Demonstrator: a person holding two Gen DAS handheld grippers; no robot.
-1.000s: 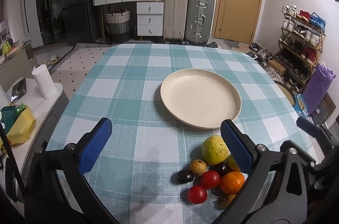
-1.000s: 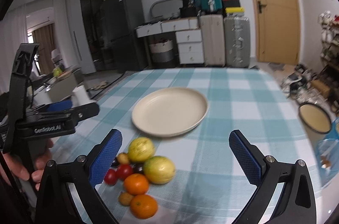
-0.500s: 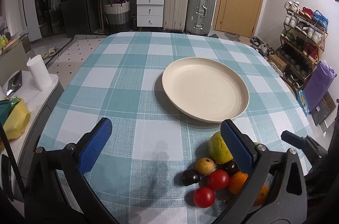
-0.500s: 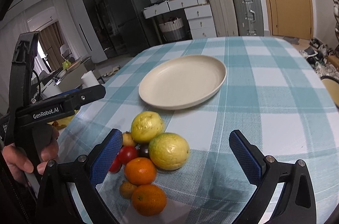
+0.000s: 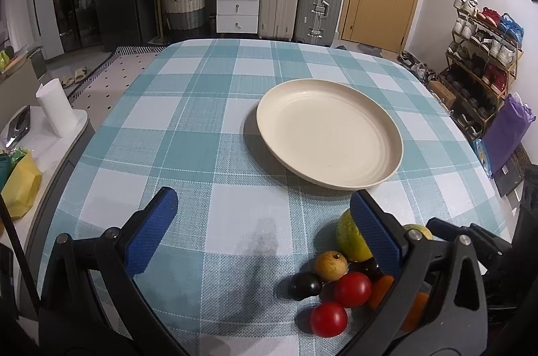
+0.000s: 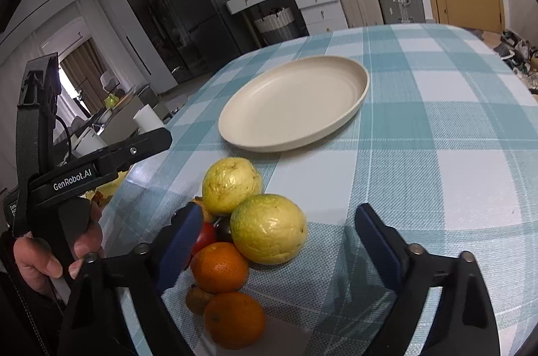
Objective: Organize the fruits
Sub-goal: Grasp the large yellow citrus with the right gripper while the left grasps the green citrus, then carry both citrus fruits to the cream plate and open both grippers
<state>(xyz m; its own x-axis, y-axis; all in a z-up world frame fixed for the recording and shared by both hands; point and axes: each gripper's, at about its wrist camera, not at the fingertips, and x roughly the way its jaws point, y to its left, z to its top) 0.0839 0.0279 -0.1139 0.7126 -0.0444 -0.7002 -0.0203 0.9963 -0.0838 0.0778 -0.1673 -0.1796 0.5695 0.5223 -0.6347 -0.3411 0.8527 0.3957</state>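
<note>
The fruit pile is sitting at the lower middle of the right wrist view, on the teal checked tablecloth [image 6: 437,127], just in front of the cream plate [image 6: 296,107], which is lying empty. A large yellow-green guava [image 6: 269,228] is lying at the centre of the pile, touching a second, yellower guava [image 6: 232,184] behind it; two oranges [image 6: 220,267] are sitting nearer the camera, and a red tomato [image 6: 206,236] is peeking out behind the left blue pad.

The right gripper [image 6: 279,241] is straddling the large guava, its jaws having just been narrowing from their widest; the pads are standing clear of the skin on both sides, so nothing is gripped. Against the frame a second ago, the pile is looming much larger and higher in this view, and the plate has slid toward the upper middle.

In the left wrist view the left gripper [image 5: 262,231] is gaping wide over bare cloth, holding nothing, with the pile at lower right beside its right pad. There two tomatoes [image 5: 353,288], a dark plum [image 5: 304,285] and a small brownish fruit [image 5: 331,265] are showing. A hand [image 6: 57,251] is clasping that gripper's handle at the left edge of the right wrist view.
</note>
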